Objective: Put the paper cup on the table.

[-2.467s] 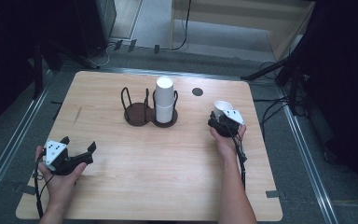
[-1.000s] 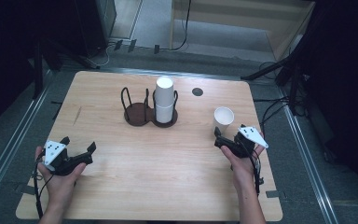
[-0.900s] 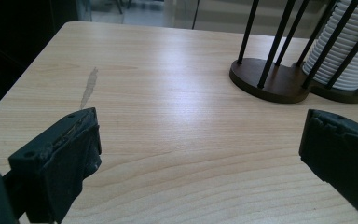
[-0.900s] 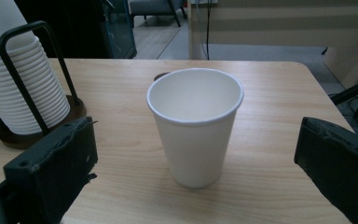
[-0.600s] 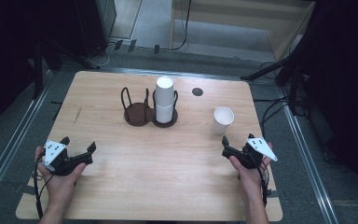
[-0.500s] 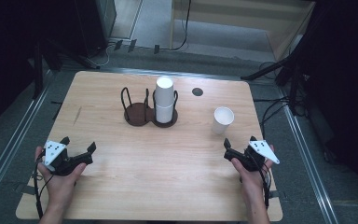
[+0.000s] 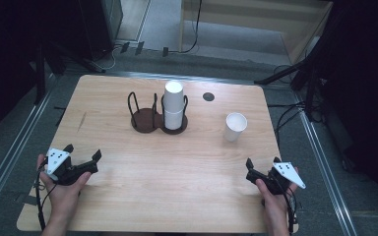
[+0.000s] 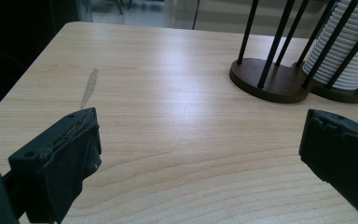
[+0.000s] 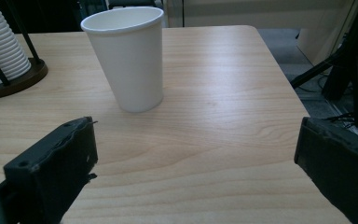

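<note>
On the right half of the wooden table (image 7: 128,196) a single white paper cup (image 7: 236,126) stands upright, mouth up, well apart from the dark two-post cup holder (image 7: 147,120) whose right side carries a tall stack of cups (image 7: 173,104). Right gripper (image 7: 262,170) sits near the table's front right corner, jaws spread wide, holding nothing; from its own view the paper cup (image 9: 129,56) is ahead and a bit left, clear of both jaws. Left gripper (image 7: 82,156) rests at the front left, jaws also spread wide, nothing between them, holder base (image 8: 279,81) off to its far right. Cup looks light, thin-walled, easy to crush or tip; smooth sides may slip. Best grip judged: gentle pinch across the wall just under the rolled rim, or over the rim with one jaw inside. Squeezing mid-body hard would likely dent it.
</note>
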The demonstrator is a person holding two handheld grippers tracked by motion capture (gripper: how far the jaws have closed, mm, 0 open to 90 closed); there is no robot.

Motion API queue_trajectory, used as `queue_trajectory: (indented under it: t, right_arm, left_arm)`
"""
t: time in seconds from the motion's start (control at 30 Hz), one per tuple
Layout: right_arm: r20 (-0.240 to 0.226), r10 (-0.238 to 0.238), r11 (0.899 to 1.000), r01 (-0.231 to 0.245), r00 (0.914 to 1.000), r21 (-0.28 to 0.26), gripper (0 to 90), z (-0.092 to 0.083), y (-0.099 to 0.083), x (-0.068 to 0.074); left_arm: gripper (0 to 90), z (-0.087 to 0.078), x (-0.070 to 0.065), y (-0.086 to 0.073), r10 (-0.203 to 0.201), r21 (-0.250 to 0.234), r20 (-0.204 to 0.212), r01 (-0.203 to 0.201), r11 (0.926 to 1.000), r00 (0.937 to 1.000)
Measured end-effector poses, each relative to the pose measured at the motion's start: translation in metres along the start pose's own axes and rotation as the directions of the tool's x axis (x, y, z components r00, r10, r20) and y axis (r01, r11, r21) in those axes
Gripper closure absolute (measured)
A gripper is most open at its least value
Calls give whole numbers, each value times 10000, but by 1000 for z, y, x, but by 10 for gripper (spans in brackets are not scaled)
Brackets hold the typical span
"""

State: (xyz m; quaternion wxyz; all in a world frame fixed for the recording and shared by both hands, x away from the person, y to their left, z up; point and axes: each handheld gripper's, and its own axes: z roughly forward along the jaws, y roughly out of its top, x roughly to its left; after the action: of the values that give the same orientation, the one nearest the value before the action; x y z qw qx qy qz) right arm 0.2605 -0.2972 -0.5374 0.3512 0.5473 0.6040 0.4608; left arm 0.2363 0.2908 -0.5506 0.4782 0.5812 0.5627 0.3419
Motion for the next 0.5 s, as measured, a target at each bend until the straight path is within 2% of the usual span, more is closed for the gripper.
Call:
queue_trajectory:
  t: [0.27, 0.4, 0.5]
  right_arm:
    - [96, 133, 9998, -132, 9999, -114, 0, -12, -6, -3]
    - [20, 668, 9974, -667, 9978, -268, 0, -16, -8, -5]
    - [115, 631, 9975, -627, 9979, -331, 0, -20, -10, -7]
  left_arm:
    - [0, 0, 0, 0, -4, -3, -6, 4, 10000, 10000]
    - [0, 0, 0, 0, 28, 1, 9, -28, 10000, 10000]
    - [0, 0, -1, 0, 59, 6, 17, -59, 10000, 10000]
